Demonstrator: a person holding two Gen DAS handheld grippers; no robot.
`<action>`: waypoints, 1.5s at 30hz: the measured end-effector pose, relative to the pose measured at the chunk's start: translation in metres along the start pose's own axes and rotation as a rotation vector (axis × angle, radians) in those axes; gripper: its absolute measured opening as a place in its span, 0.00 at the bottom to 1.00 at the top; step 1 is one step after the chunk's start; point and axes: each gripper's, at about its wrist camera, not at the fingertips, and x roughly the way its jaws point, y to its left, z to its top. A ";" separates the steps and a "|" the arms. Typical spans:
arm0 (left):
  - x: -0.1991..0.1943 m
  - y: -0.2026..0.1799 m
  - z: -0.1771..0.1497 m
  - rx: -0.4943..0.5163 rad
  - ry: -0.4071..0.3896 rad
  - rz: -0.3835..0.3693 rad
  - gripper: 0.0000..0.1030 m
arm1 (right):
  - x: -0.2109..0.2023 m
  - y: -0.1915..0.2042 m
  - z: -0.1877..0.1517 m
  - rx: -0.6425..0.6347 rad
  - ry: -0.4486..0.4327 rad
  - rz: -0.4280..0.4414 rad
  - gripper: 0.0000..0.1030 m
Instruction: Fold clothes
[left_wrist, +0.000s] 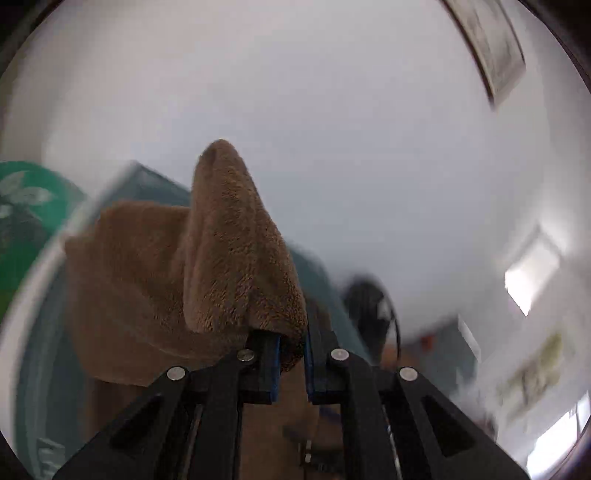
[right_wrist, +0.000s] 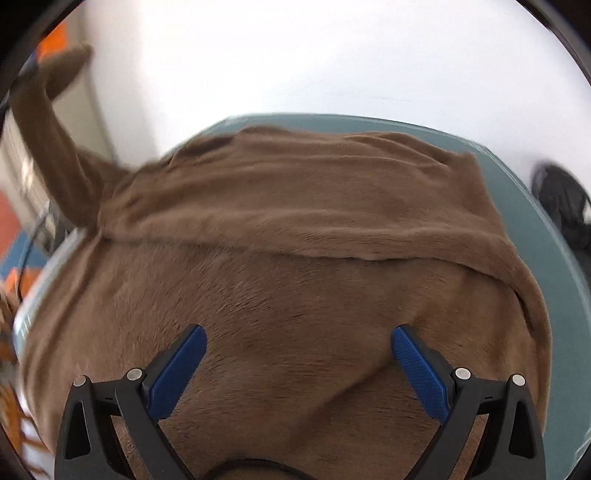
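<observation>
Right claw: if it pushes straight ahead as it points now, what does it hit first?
Probably the brown fleece cloth spread below the open right claw; it fills the path ahead. Depth is unclear.

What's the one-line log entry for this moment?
left gripper: shut on brown cloth, corner lifted | right gripper: open above cloth | surface: teal

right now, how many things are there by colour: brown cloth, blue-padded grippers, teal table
brown cloth: 1
blue-padded grippers, left gripper and right gripper: 2
teal table: 1
total: 4
</observation>
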 end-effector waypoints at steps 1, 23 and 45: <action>0.026 -0.010 -0.007 0.024 0.074 0.005 0.11 | -0.003 -0.010 -0.001 0.056 -0.014 0.013 0.99; 0.033 0.086 -0.041 -0.232 0.127 0.065 0.61 | -0.035 -0.050 0.017 0.175 -0.075 0.175 0.99; 0.066 0.102 -0.053 -0.175 0.190 0.290 0.65 | 0.014 0.016 0.026 -0.161 0.011 0.074 0.25</action>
